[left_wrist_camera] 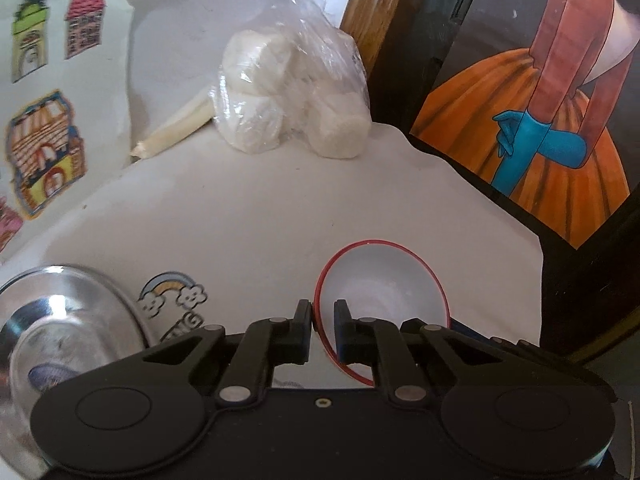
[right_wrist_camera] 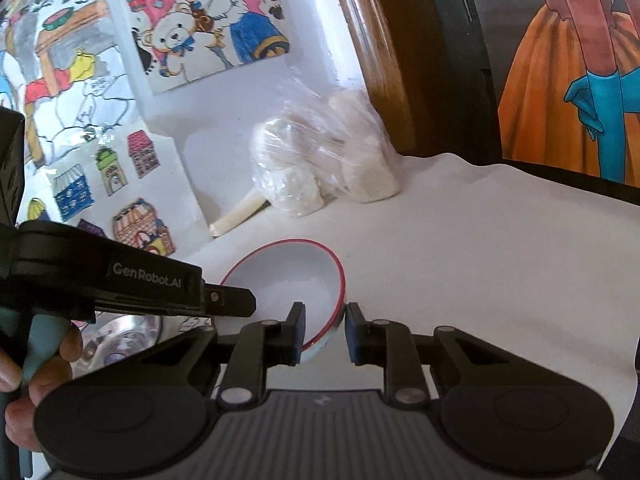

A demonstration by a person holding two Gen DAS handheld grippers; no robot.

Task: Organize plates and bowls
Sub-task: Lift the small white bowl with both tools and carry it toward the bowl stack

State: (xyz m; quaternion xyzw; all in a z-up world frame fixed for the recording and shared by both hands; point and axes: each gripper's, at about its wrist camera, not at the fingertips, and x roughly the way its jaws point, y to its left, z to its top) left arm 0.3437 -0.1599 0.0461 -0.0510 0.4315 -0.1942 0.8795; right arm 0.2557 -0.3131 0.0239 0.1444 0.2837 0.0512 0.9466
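Table (left_wrist_camera: 248, 216) w/ white cover fills the mid of both views. Framed painting (left_wrist_camera: 532, 100) (orange dress, blue glove) stands upper right in the left wrist view. Wall at upper left carries house stickers (left_wrist_camera: 44, 152), plus cartoon drawings (right_wrist_camera: 200, 20) in the right wrist view. Clear plastic bag (left_wrist_camera: 292, 96) of white lumps sits top centre at the table's back edge, a pale stick (left_wrist_camera: 176, 132) just left of it. Steel bowl (left_wrist_camera: 60, 320) lies lower left in the left wrist view, beside a rainbow sticker (left_wrist_camera: 172, 296).

White bowl w/ red rim (left_wrist_camera: 380, 292) is low centre, tilted up between both tools. Left gripper (left_wrist_camera: 323, 328): fingers closed on the bowl's near-left rim. Right gripper (right_wrist_camera: 325, 332): fingers clamped on the rim at the bowl's lower right edge. A hand (right_wrist_camera: 36, 368) holds the left tool's handle at the lower left of the right wrist view.
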